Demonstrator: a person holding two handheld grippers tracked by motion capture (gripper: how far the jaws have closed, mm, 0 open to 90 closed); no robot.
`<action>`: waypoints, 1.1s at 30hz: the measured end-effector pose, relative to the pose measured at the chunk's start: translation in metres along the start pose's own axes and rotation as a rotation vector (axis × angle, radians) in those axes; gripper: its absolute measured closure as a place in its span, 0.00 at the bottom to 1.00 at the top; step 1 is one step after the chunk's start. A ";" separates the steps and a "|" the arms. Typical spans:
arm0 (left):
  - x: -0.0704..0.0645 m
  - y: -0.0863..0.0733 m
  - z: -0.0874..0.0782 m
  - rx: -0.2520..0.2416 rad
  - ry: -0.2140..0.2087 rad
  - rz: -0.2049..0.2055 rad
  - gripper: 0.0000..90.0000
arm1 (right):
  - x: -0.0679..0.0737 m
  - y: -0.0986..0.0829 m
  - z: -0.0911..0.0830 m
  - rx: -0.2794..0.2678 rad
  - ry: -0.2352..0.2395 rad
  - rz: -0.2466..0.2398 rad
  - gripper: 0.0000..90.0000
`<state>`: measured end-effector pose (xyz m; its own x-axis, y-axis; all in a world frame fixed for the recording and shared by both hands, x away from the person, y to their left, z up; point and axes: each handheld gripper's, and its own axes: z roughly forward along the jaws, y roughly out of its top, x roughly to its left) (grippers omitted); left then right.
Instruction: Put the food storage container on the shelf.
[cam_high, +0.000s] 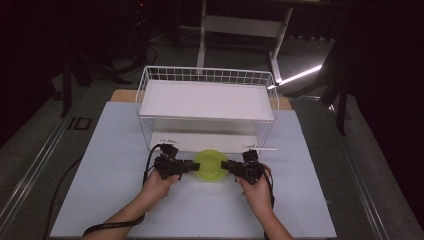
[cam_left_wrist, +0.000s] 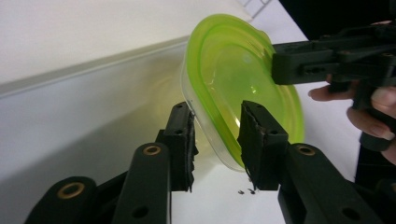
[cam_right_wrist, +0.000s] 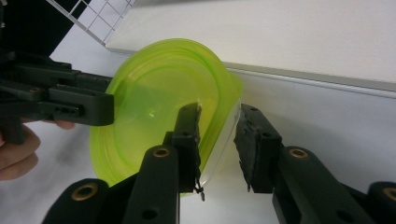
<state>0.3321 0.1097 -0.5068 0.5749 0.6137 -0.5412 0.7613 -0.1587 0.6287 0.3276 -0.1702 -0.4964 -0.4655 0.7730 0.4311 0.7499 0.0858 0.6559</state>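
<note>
In the high view, a person's two hands enter from the bottom edge, and the left gripper (cam_high: 192, 167) and the right gripper (cam_high: 226, 166) meet from opposite sides at a translucent green bowl (cam_high: 210, 165) just below the centre of the frame, on the pale table (cam_high: 110, 165). The bowl sits right in front of a white wire rack (cam_high: 206, 106) that fills the upper middle of the picture, its white shelf (cam_high: 205, 100) bare; black cables trail from both grippers toward the lower corners. In the left gripper view, that gripper's own black jaws rise from the bottom, one on each side of the bowl's (cam_left_wrist: 238, 88) near wall at lower centre, one jaw inside the rim and one outside, set narrowly about the clear plastic; whether both pads press on it cannot be told. The right gripper (cam_left_wrist: 280, 63) reaches in from the upper right and meets the bowl's far rim, with fingers (cam_left_wrist: 373, 112) behind it at the right edge. In the right gripper view, the jaws likewise straddle the bowl's (cam_right_wrist: 154, 107) wall at centre, the inner jaw against the green rim, the outer one standing slightly off the wall. The left gripper (cam_right_wrist: 105, 109) comes in from the left edge onto the opposite rim, the wire rack (cam_right_wrist: 93, 21) at upper left.
</note>
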 end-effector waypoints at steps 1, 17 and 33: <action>-0.002 -0.001 0.000 -0.003 -0.001 -0.008 0.76 | 0.001 -0.001 -0.001 -0.007 -0.008 0.007 0.81; -0.014 -0.006 -0.022 -0.058 0.048 0.030 0.90 | 0.035 -0.002 -0.019 -0.095 -0.047 -0.083 0.89; -0.007 0.012 -0.024 -0.151 0.089 0.055 0.91 | 0.033 0.018 -0.006 -0.174 -0.083 -0.070 0.89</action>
<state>0.3299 0.1224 -0.4819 0.5808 0.6742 -0.4562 0.6714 -0.0800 0.7367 0.3229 -0.1466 -0.4664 -0.4680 0.8187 0.3328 0.6212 0.0370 0.7828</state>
